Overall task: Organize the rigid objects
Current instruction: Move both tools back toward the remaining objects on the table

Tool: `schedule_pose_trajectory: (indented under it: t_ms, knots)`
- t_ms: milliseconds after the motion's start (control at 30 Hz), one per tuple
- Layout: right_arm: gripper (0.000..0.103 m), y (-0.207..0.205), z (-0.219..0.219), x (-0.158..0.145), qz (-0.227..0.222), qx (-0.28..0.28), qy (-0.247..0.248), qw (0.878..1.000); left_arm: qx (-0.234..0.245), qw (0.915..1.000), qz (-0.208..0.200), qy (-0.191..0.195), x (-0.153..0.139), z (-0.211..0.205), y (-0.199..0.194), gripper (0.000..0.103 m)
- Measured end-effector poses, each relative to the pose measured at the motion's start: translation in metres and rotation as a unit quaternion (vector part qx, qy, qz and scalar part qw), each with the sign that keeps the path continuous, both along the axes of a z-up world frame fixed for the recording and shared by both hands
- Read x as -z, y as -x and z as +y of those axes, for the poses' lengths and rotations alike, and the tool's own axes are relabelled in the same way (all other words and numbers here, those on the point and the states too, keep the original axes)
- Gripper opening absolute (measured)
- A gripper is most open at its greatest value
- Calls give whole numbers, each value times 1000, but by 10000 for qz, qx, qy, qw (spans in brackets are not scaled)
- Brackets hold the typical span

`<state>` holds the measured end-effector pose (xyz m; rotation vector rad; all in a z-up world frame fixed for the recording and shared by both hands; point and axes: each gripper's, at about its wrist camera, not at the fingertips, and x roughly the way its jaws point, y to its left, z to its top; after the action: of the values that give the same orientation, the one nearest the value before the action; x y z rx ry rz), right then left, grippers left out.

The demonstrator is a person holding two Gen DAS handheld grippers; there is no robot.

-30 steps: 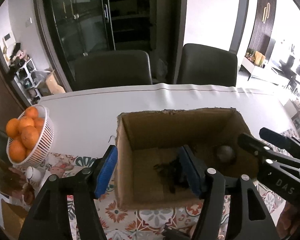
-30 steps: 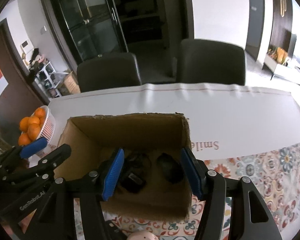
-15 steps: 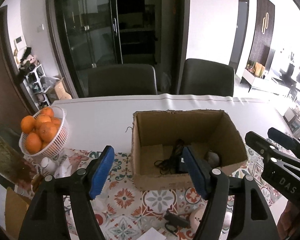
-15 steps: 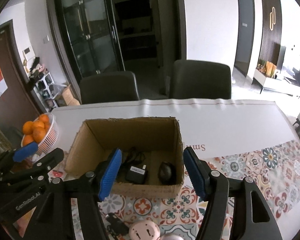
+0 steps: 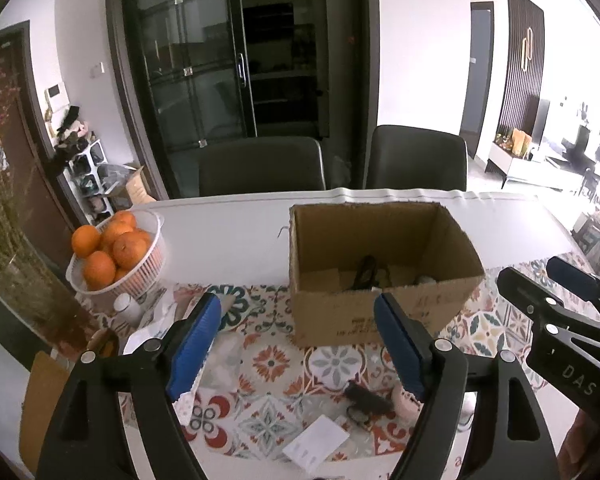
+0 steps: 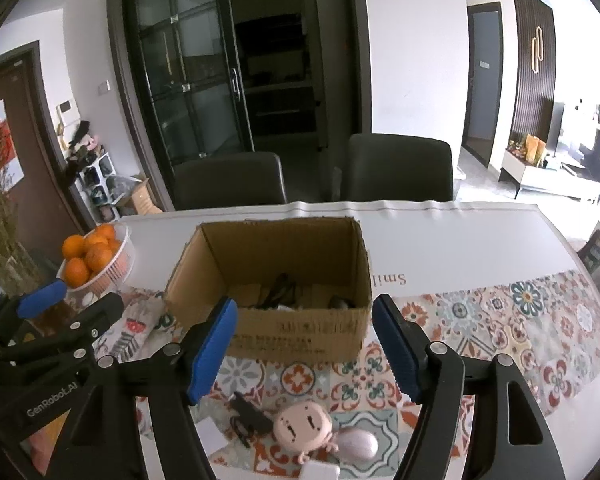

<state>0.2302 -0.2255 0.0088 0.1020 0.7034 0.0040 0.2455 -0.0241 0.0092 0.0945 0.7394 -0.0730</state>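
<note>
Both grippers, left (image 5: pixel 298 344) and right (image 6: pixel 304 344), now hang back from the cardboard box (image 6: pixel 300 336), jaws empty and opening; pink toy (image 6: pixel 302 426) in front looks next.

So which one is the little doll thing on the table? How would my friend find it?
Start at the open cardboard box on the patterned tablecloth. Come straight toward the near edge: the doll lies there, between a small black object and a pale pink egg shape. It is the only thing with a round peach face.
</note>
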Motion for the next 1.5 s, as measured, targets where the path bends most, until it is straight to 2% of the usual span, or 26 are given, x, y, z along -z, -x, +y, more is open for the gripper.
schedule_pose_trajectory:
  t_ms: [267,467,900,1067,1500]
  knots:
    - [71,32,6,8,8,23,-72,10000,-69,10000,24,53,8,10,32,79]
    - [71,51,11,14,44,15,-80,10000,-65,9992,256,291,20,18,52,79]
    - [71,83,22,35,252,-164,-221,9993,-213,9990,360,173,36,25,90,79]
    - [71,92,22,43,359,-188,-258,9988,-174,9971,632,378,46,29,98,79]
    - [71,113,25,66,431,-199,-207,9987,-132,9929,1075,492,84,28,117,78]
